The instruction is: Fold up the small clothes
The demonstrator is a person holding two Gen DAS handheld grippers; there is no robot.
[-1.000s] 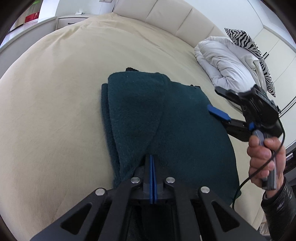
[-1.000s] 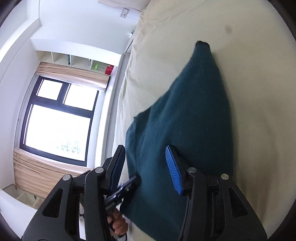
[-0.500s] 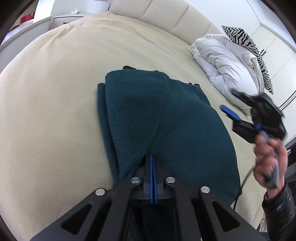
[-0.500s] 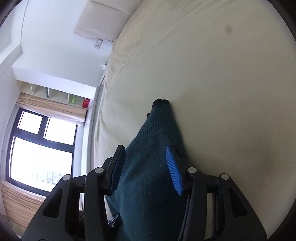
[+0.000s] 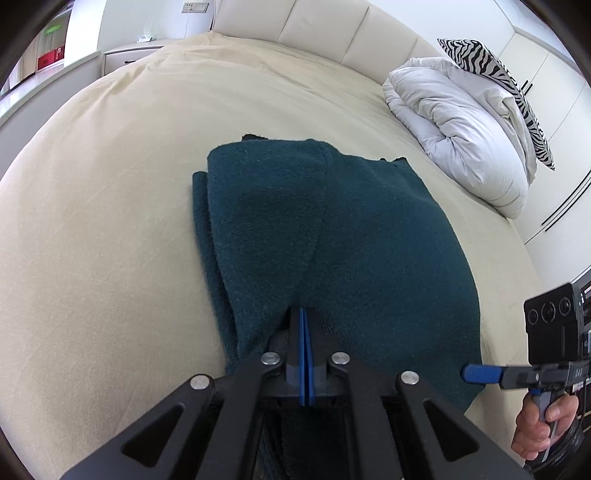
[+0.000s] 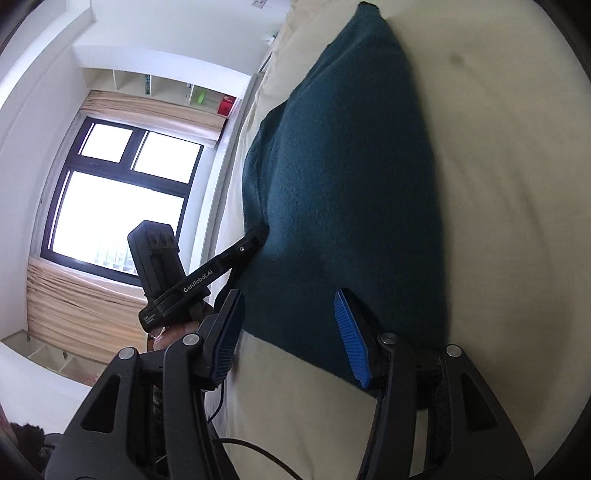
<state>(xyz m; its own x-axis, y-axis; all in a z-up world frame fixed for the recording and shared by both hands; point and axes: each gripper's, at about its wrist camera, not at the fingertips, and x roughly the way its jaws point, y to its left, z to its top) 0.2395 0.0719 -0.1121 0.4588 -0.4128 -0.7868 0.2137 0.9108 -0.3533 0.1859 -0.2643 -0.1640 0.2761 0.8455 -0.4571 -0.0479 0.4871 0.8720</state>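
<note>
A dark teal knit garment (image 5: 332,236) lies folded on the cream bed (image 5: 110,206), its left flap laid over the rest. My left gripper (image 5: 302,332) is shut at the garment's near edge, where the fold lines run into its pads. In the right wrist view its tip (image 6: 258,236) touches the cloth's left edge. My right gripper (image 6: 287,295) is opening, its jaws apart over the near corner of the garment (image 6: 351,184), pads not pressing on it. From the left wrist it shows edge-on as the right gripper (image 5: 478,373) at the garment's near right corner, held by a hand (image 5: 543,428).
A bunched white duvet (image 5: 461,122) and a zebra-print pillow (image 5: 491,62) lie at the bed's far right, by the padded headboard (image 5: 332,33). A nightstand (image 5: 125,55) stands far left. A bright window (image 6: 122,192) and wall shelves (image 6: 166,88) are beyond the bed.
The right gripper has moved from the garment's right edge back to its near right corner, with its jaws a little wider. The left gripper stays shut in place.
</note>
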